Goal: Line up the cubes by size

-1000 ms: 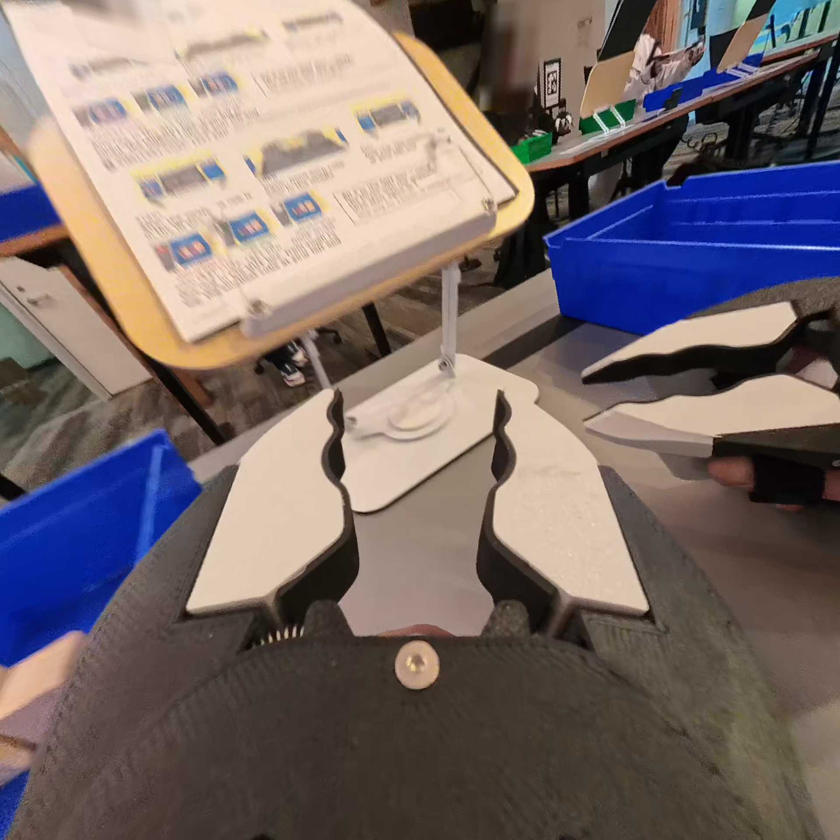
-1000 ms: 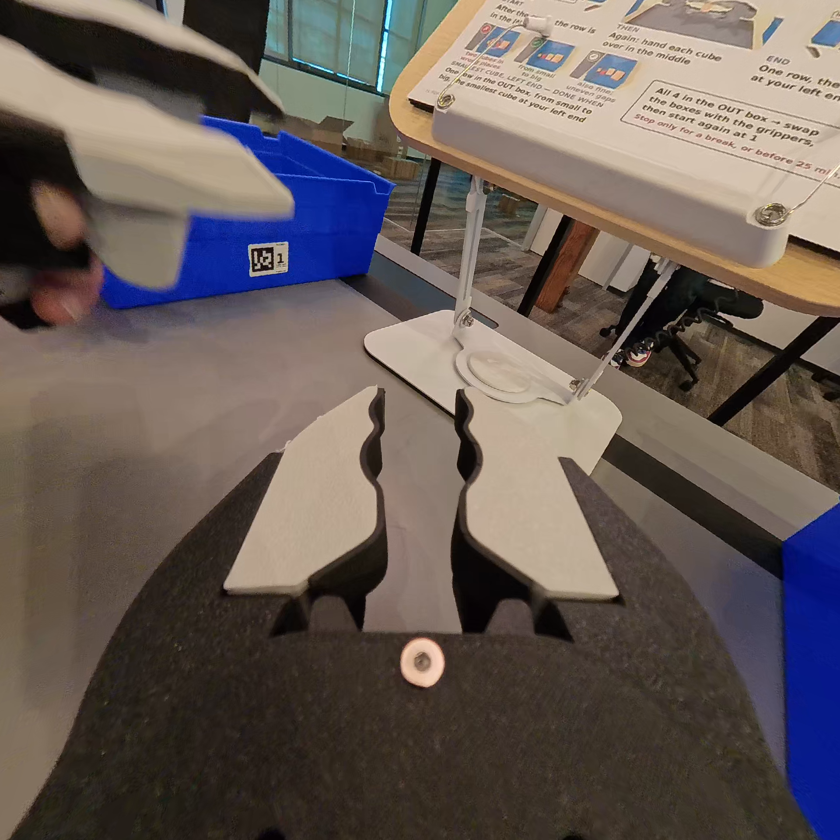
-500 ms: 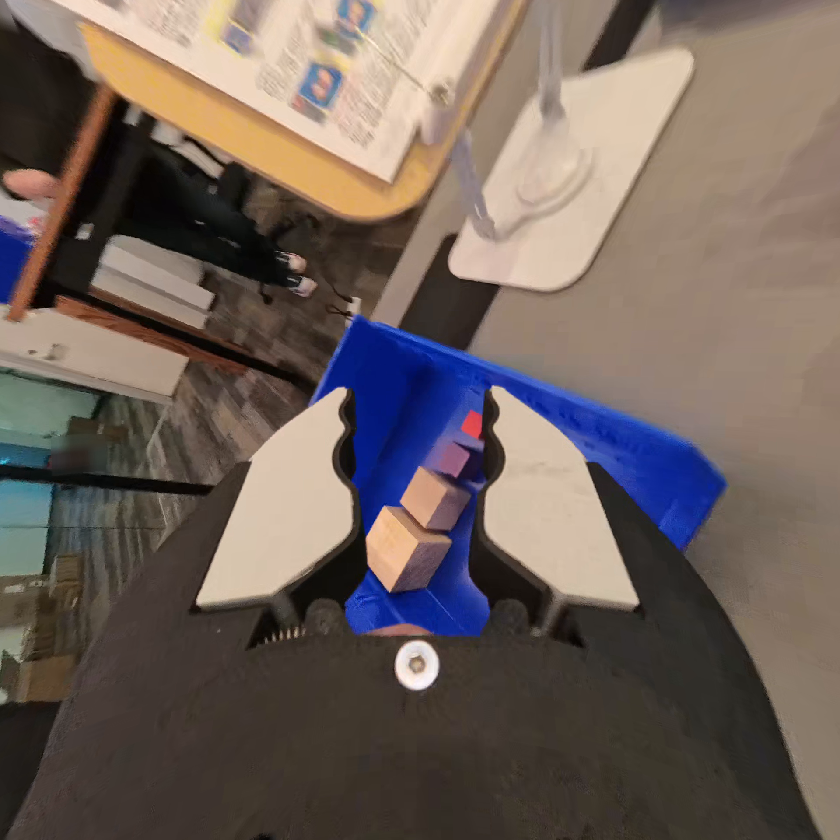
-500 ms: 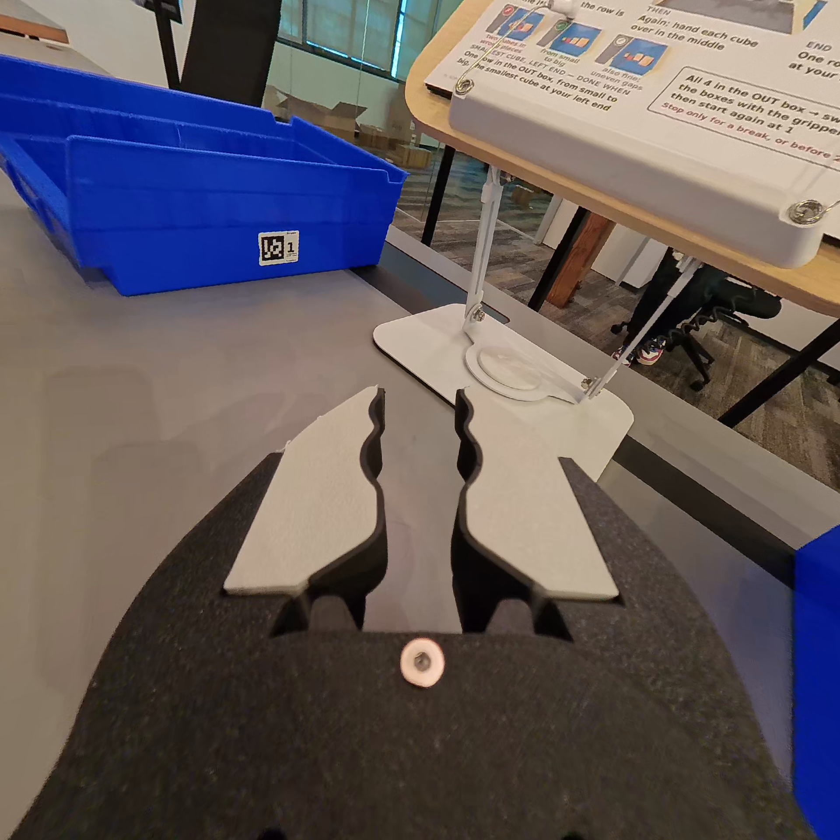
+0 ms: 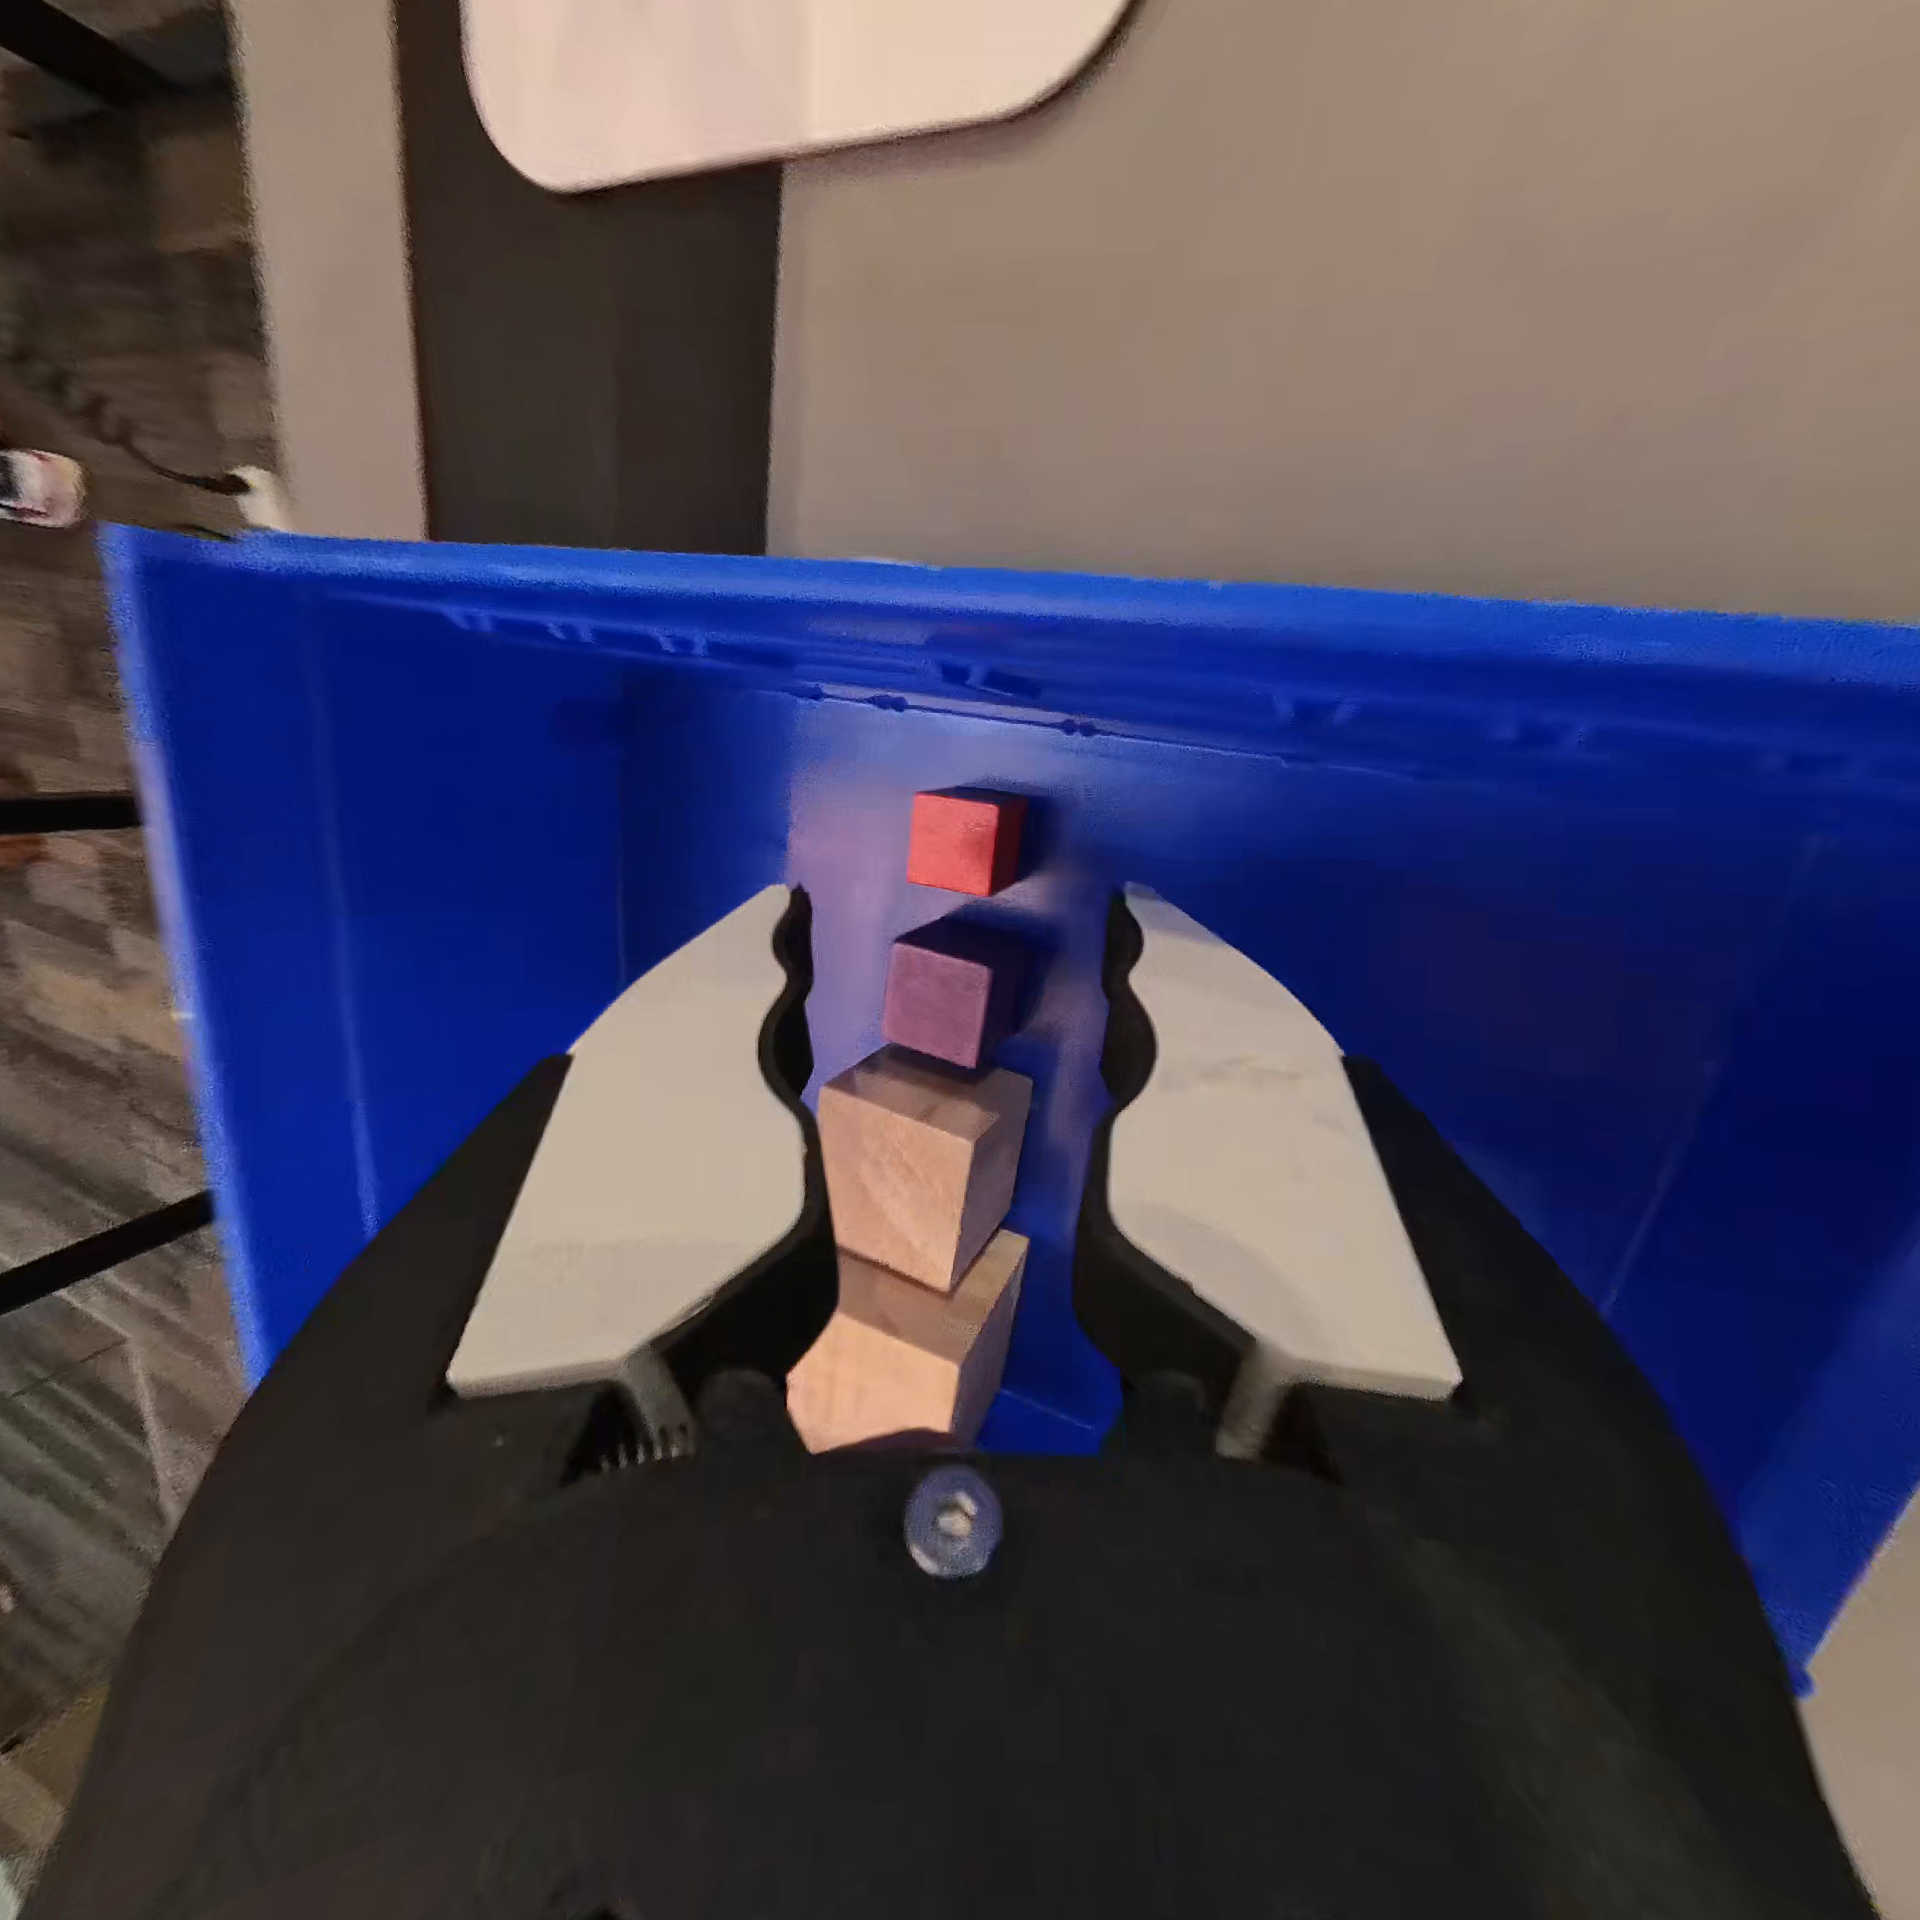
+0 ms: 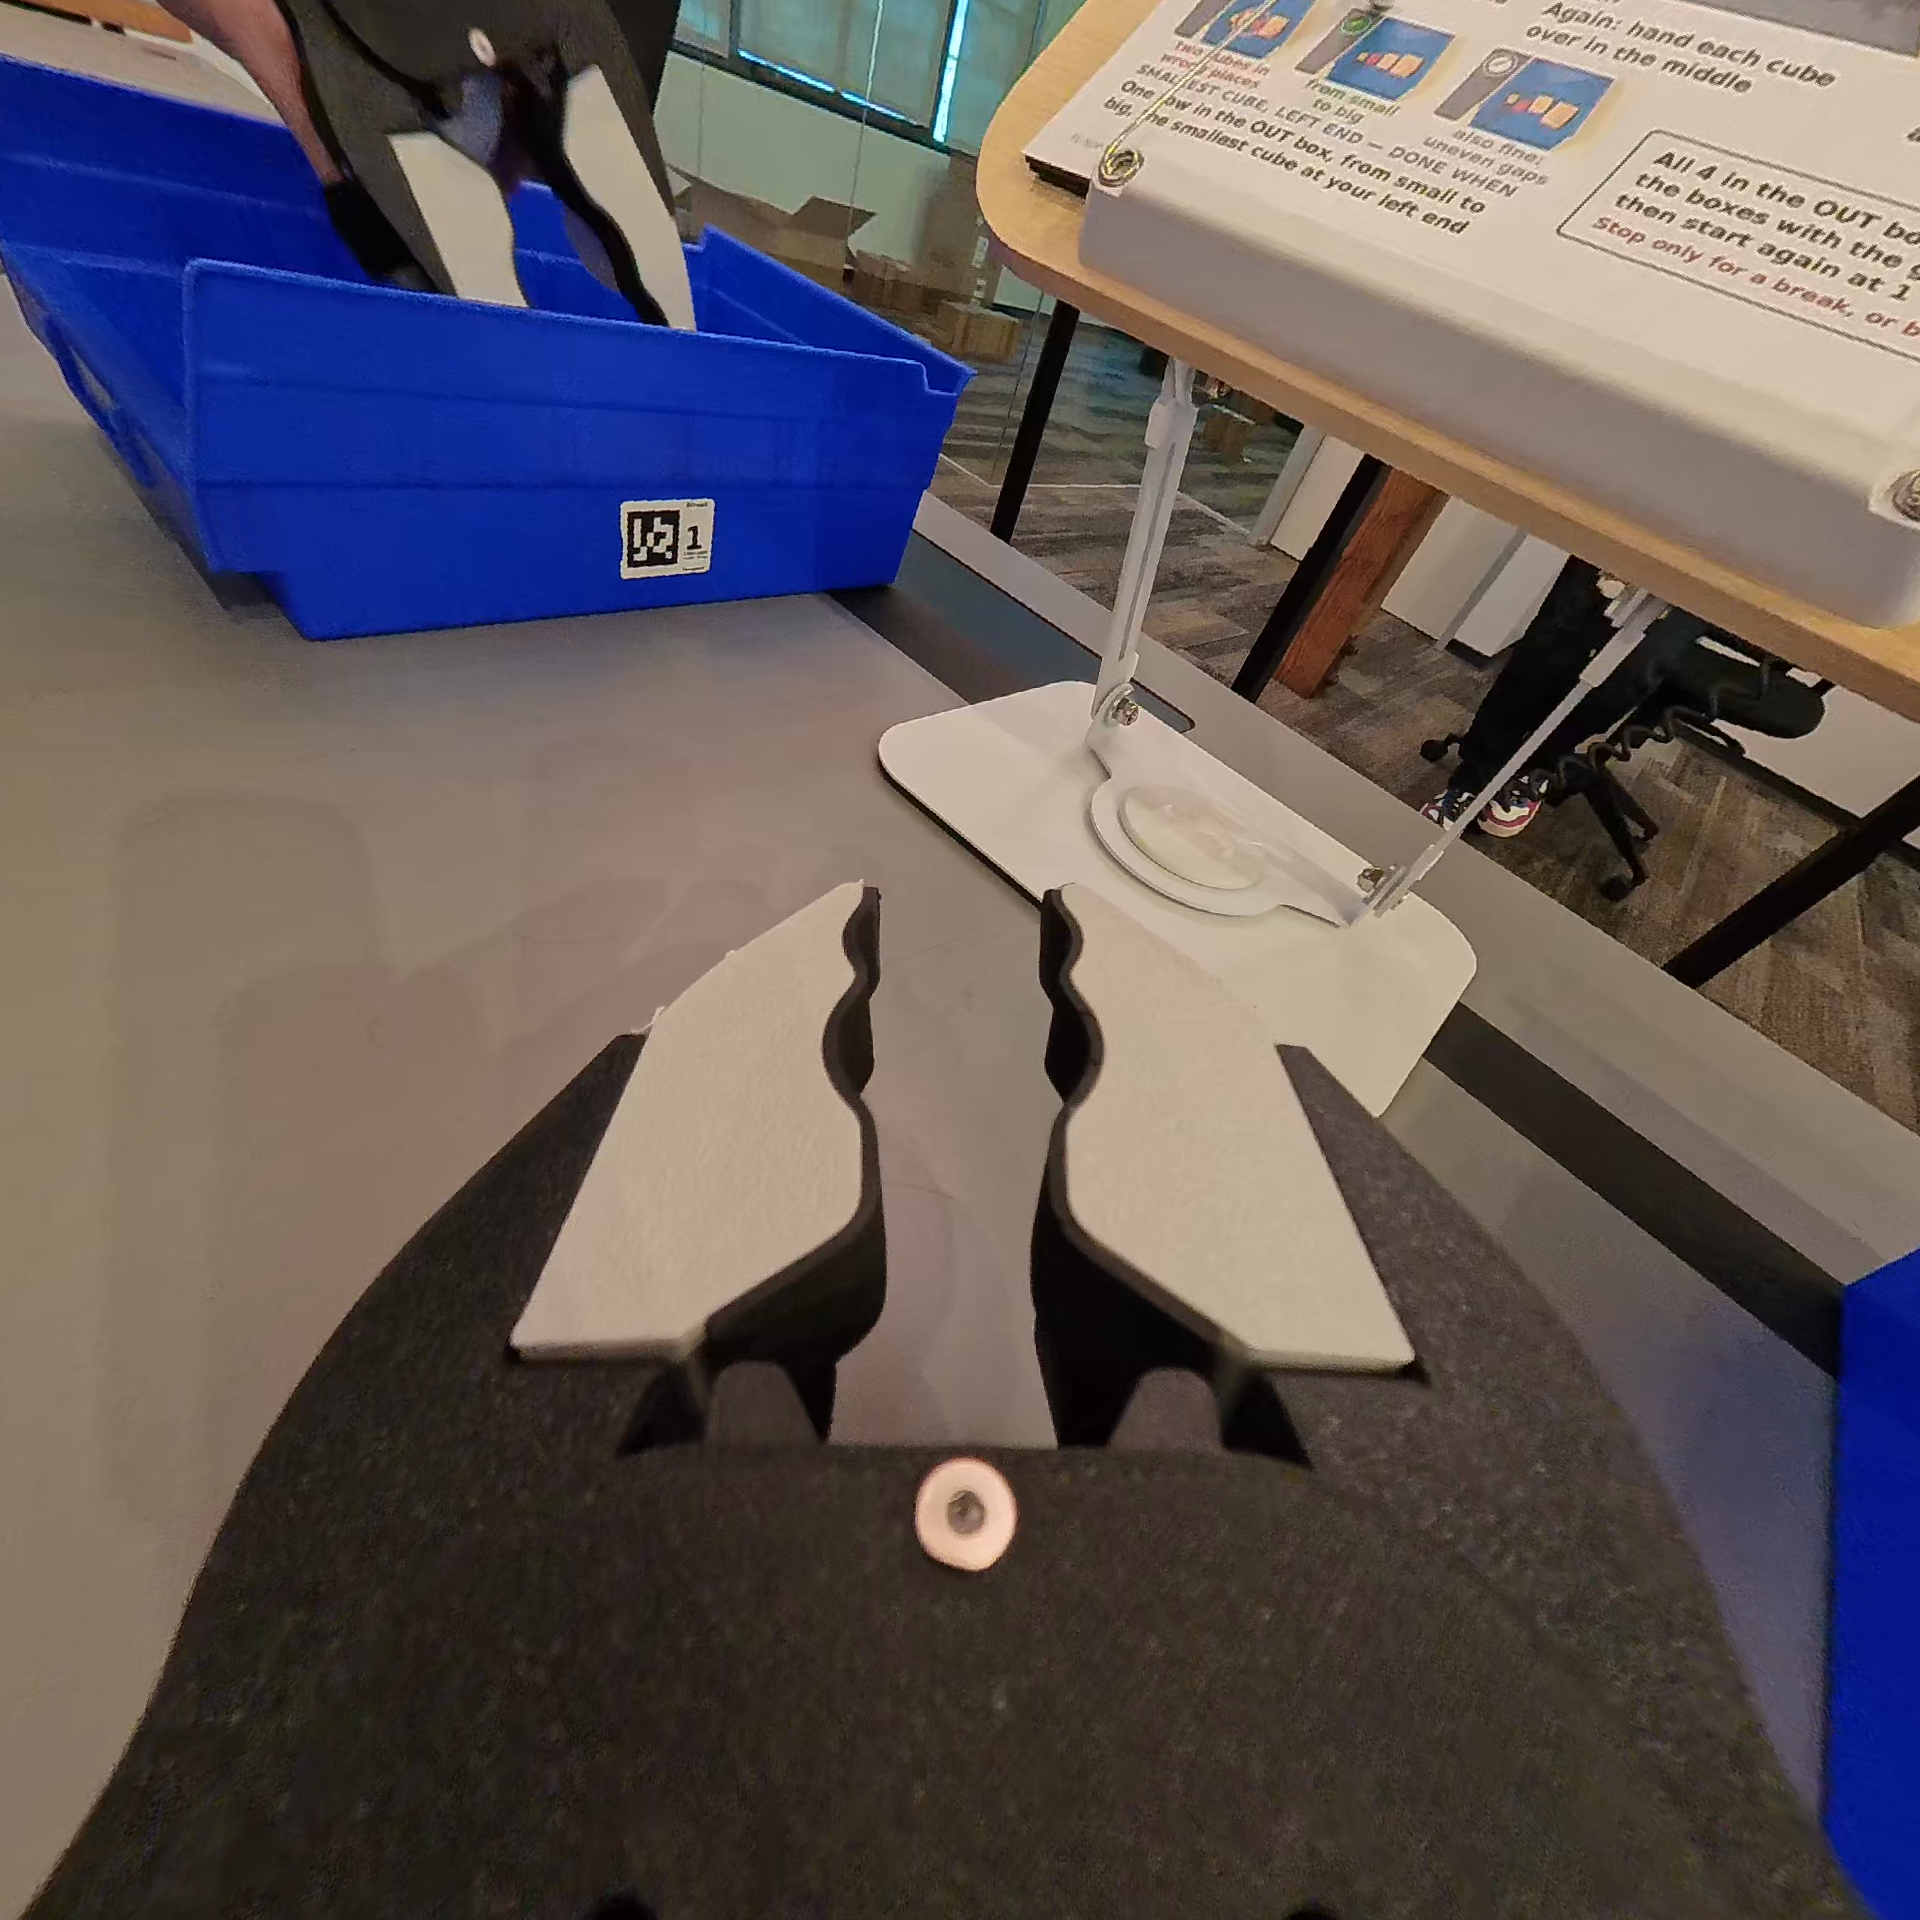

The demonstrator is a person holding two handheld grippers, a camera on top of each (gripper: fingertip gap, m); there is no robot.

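Hovering our wide, empty left gripper [image 5: 956, 904] over the blue bin [image 5: 416, 831], we see four cubes [image 5: 940, 997] inside, already ranked by size; right gripper [image 6: 956, 904] narrow, empty.

Four cubes [image 5: 940, 1174], two blue bins [image 6: 520, 436], two grippers [image 6: 956, 925], one white stand [image 6: 1174, 831]

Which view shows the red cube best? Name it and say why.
The left wrist view: the red cube sits in plain sight at the far end of the row inside the blue bin. The right wrist view shows only that bin's outer wall; the cube is hidden.
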